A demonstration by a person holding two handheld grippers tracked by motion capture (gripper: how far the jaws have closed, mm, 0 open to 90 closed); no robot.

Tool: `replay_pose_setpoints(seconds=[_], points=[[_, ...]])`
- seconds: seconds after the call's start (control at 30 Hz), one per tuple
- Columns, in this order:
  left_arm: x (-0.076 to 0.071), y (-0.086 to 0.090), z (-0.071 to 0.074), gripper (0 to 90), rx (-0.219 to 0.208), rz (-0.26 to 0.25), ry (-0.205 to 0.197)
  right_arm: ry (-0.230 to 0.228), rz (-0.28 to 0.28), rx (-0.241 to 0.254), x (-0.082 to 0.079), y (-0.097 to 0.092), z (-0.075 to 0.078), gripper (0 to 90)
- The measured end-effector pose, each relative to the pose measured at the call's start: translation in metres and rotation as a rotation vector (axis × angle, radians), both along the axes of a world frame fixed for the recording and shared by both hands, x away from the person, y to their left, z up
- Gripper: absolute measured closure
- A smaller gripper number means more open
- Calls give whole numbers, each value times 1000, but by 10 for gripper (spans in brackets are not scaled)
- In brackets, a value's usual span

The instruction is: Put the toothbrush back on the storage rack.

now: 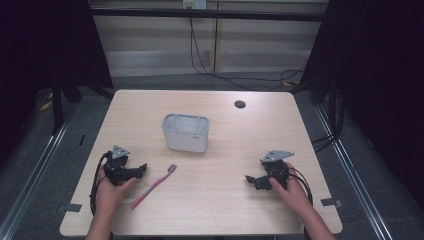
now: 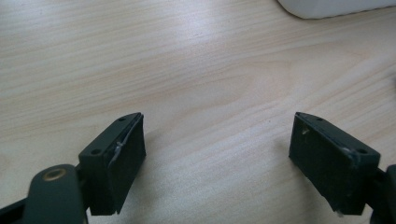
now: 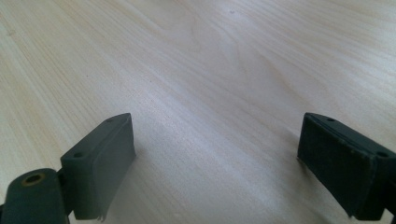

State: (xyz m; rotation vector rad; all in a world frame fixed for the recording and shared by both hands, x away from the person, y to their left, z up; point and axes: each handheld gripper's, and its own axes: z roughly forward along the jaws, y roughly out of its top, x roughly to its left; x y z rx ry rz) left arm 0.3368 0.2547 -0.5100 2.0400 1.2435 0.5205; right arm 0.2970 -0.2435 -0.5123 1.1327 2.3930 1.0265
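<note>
We see a pink toothbrush lying flat on the wooden table, just beside the left gripper, in front of a grey plastic container. The right gripper rests well apart. Both grippers' jaws gape wide, holding nothing.

A light wooden table stands on a grey floor. Near its far edge, right of the middle, a small dark round hole is set in the top. Black cables hang down the pale wall panels behind and trail across the floor. Metal rails run along the floor on both sides of the table. Two grey tape tabs sit at its near corners.
</note>
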Motion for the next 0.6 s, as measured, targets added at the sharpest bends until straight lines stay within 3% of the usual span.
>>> replay_pose_setpoints(seconds=[0.23, 0.33, 0.43, 0.6], points=[[0, -3, 0, 143, -3, 19, 4, -1, 1, 0, 0, 0, 0, 104], [1, -8, 5, 159, 28, 31, 51, -2, 1, -1, 0, 0, 0, 104], [1, -18, 13, 208, 54, -26, 112, -5, 3, -1, 0, 0, 0, 105], [0, -28, 27, 243, 75, -102, 119, 1, -3, 0, 0, 0, 0, 105]])
